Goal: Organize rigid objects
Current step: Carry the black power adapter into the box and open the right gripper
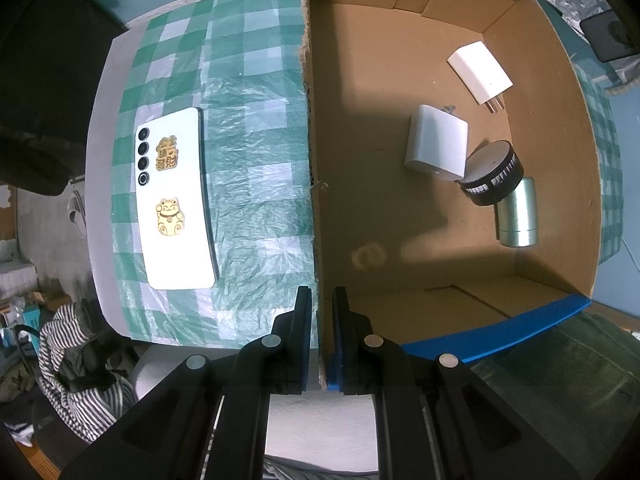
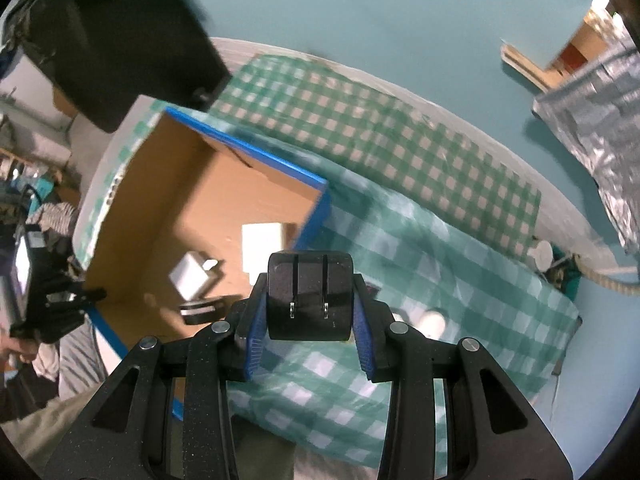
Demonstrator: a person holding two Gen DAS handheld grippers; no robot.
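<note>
My left gripper points straight down and is shut on the left wall of an open cardboard box with blue edges. On the box floor lie a white plug charger, a white adapter, a black round object and a silver cylinder. A white phone with gold stickers lies face down on the green checked cloth left of the box. My right gripper is shut on a black plug charger, prongs facing the camera, in the air to the right of the box.
A green checked cloth covers the table, with a finer checked piece behind it. A crinkled silver bag stands at the far right and a dark block at the top left. Striped fabric lies below the table edge.
</note>
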